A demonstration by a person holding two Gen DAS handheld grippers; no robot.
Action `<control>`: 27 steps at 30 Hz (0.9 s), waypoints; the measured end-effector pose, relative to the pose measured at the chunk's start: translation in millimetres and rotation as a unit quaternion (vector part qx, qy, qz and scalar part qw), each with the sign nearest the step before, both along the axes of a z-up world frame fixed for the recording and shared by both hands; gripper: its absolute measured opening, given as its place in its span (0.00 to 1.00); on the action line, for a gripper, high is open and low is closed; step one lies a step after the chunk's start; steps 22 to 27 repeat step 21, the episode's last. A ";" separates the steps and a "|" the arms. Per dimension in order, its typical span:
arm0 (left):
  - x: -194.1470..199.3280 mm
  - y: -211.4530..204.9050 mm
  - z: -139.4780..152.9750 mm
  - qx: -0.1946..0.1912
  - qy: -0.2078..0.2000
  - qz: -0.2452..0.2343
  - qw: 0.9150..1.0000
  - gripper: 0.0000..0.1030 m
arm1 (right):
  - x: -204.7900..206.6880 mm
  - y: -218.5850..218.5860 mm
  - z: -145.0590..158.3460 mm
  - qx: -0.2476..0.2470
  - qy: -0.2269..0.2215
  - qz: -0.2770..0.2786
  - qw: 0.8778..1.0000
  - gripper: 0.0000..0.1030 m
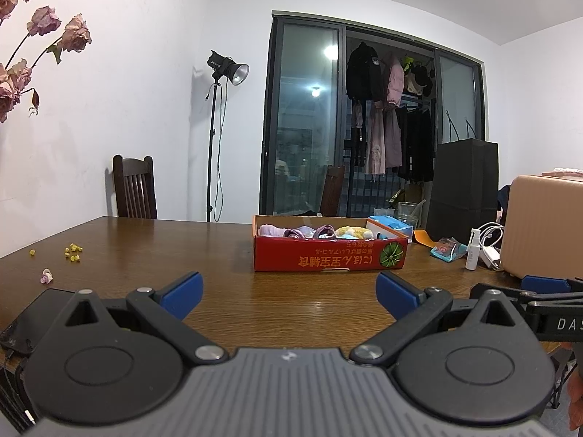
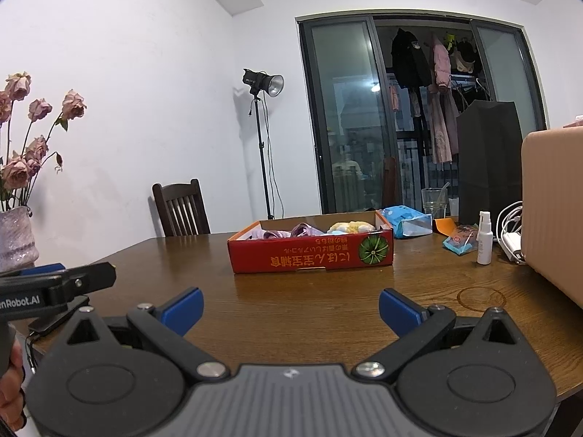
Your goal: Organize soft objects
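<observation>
Both my claws, left (image 1: 289, 293) and right (image 2: 290, 309), gape wide and empty over the near table (image 2: 309, 313); farther off sits the red box (image 2: 311, 251), soft things (image 2: 328, 228) inside.

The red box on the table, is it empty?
No, the red cardboard box holds soft things: purple cloth and a yellow plush toy.

The left tool (image 1: 289, 291) is wide open over the brown counter (image 1: 145, 251), holding nothing. Farther back sits a red box (image 1: 329, 260) with soft things (image 1: 302, 232) inside, maybe rolled socks. The right tool (image 1: 546, 293) pokes in at the side.
</observation>
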State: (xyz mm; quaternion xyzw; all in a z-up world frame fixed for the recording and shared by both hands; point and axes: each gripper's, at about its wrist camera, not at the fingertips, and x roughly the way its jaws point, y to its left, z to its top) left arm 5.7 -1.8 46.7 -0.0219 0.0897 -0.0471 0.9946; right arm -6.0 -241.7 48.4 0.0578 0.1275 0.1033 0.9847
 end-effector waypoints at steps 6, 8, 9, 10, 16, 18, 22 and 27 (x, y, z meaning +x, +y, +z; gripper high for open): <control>2.2 4.6 -1.7 -0.002 0.004 0.004 1.000 1.00 | 0.0 -1.9 -0.2 0.000 0.000 0.000 1.000 1.00; 2.4 3.8 -1.0 -0.002 0.004 0.005 1.000 1.00 | 0.1 -1.8 -0.8 -0.002 0.000 0.001 1.000 1.00; 2.6 5.0 -1.2 -0.003 0.004 0.005 1.000 1.00 | 0.3 -1.9 -1.0 -0.002 0.001 0.001 1.000 1.00; 2.8 4.8 -1.1 -0.003 0.004 0.005 1.000 1.00 | 0.1 -1.1 -1.2 -0.003 0.001 0.001 1.000 1.00; 2.1 2.0 -0.5 -0.001 0.003 0.005 1.000 1.00 | 0.3 -1.3 -1.4 -0.003 0.001 0.001 1.000 1.00; 2.3 1.7 -0.4 -0.003 0.003 0.005 1.000 1.00 | 0.3 -1.4 -1.5 -0.003 0.000 0.001 1.000 1.00; 1.6 1.0 -0.6 -0.003 0.005 0.005 1.000 1.00 | 0.3 -1.4 -1.5 -0.003 0.000 0.000 1.000 1.00; 1.6 1.0 -0.6 -0.003 0.005 0.005 1.000 1.00 | 0.3 -1.4 -1.5 -0.003 0.000 0.000 1.000 1.00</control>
